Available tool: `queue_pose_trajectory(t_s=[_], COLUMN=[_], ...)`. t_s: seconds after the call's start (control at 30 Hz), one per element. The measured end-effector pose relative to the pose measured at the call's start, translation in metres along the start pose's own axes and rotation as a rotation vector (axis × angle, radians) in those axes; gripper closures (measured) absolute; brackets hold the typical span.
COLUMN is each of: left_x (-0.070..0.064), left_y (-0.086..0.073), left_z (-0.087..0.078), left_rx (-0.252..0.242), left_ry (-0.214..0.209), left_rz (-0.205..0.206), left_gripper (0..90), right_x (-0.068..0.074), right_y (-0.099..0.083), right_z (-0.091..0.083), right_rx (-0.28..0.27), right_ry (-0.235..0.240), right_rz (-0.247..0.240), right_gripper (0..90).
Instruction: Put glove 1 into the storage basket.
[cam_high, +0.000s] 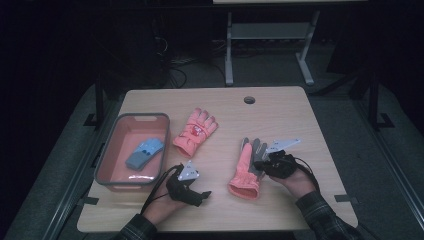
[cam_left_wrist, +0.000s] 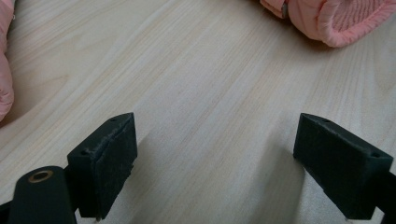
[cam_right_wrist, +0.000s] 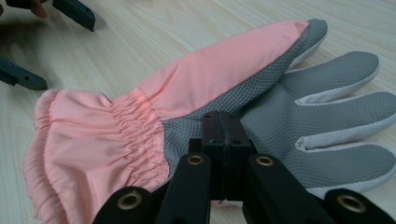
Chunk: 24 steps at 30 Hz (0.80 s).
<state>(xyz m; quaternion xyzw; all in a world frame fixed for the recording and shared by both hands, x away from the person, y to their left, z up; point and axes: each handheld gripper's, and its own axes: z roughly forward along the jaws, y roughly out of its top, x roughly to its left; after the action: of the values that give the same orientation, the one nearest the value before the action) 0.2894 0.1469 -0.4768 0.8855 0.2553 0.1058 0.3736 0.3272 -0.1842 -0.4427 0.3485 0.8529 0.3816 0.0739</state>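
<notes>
While the bin (cam_high: 107, 157) already holds one blue item (cam_high: 145, 152), we judge the sorting barely begun: two pink gloves lie out on the table (cam_high: 300, 115), and nothing pink is in the bin yet.

Near glove (cam_high: 248, 168): lies palm up at the right of the table, cuff toward us, fingers pointing away. Our right gripper (cam_high: 261, 163) sits on its palm edge. From the right gripper view the jaws are pressed together over the grey fabric (cam_right_wrist: 261, 112), pinching a fold of the near glove (cam_right_wrist: 187, 93) as far as we can judge; the glove rests flat, not yet lifted.

Far glove (cam_high: 195, 131): back side up, just right of the bin, untouched, well apart from both grippers.

Left gripper (cam_high: 200, 196): low over bare wood between bin and near glove. In the left gripper view its jaws stand spread wide with nothing between them; the ribbed cuff (cam_left_wrist: 348, 21) of the near glove shows at the upper right, a little way off.

Look of the near glove: soft pink shell, gathered elastic wrist, flared cuff (cam_right_wrist: 70, 154), grey textured palm and fingers with pale side panels. Limp and thin; we expect it to droop from a single pinch.

Left to do, by our reading: lift this glove, carry it across to the bin, then fetch the far one.
</notes>
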Motion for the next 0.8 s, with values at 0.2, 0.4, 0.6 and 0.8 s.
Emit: queue_pose_trajectory(t_s=[0.2,0.4,0.6,0.8], left_x=[0.0,0.0,0.0,0.0], left_y=[0.0,0.0,0.0,0.0], left_z=[0.0,0.0,0.001,0.001], left_rx=[0.0,-0.003,-0.006,-0.01], left_ry=[0.0,-0.001,0.0,-0.002], left_rz=[-0.001,0.0,-0.001,-0.005], left_gripper=[12.9,12.9,12.9,12.9], right_x=[0.007,0.017,0.033,0.047], right_y=[-0.007,-0.011,-0.012,-0.009], right_z=[-0.003,-0.007,-0.004,0.003], right_rx=[0.017,0.026,0.038,0.044], right_ry=[0.012,0.041,0.088,0.12], right_rz=[-0.011,-0.02,-0.044,-0.078], right_gripper=[89.9,89.9,89.9,89.9])
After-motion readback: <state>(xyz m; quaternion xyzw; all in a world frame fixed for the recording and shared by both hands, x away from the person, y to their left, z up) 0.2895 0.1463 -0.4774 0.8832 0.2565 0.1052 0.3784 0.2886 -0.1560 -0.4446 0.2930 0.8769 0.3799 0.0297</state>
